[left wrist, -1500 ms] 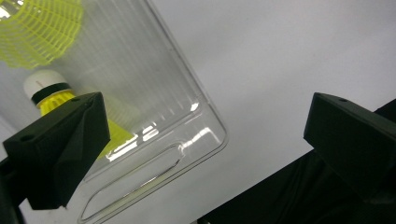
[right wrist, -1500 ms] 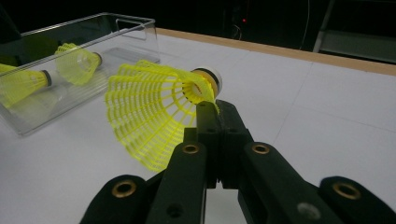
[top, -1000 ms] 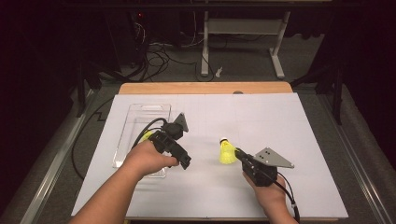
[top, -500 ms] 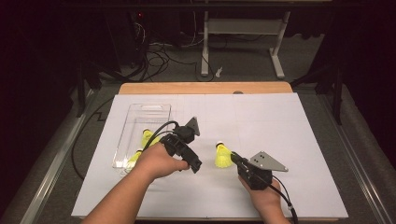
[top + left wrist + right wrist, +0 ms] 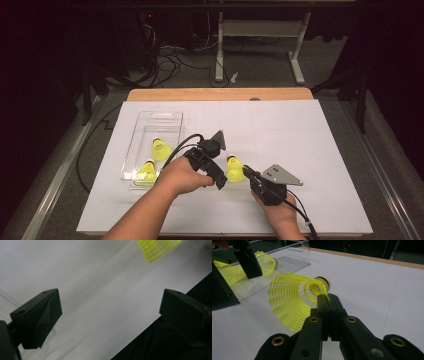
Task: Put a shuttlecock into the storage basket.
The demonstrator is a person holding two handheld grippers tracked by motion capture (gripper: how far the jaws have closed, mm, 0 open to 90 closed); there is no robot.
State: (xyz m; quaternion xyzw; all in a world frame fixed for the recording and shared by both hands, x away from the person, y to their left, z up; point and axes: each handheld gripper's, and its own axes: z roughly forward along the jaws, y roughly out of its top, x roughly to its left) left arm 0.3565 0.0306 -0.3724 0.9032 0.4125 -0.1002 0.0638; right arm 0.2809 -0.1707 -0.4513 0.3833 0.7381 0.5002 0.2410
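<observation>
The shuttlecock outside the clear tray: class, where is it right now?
In the high view, the shuttlecock sits at the right gripper's tip, right of the clear tray, beside the left gripper.

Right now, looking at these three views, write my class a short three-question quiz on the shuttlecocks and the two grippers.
1. How many yellow shuttlecocks lie inside the clear tray?
2. True or false: the left gripper is clamped on a shuttlecock.
3. What does the right gripper pinch? A) the tray wall B) the edge of a shuttlecock's skirt C) a cable

Key:
1. Two, the farther shuttlecock and the nearer shuttlecock.
2. False: its jaws stand wide apart over bare white table.
3. B: the jaws are closed on the third shuttlecock, which is outside the tray.
</observation>
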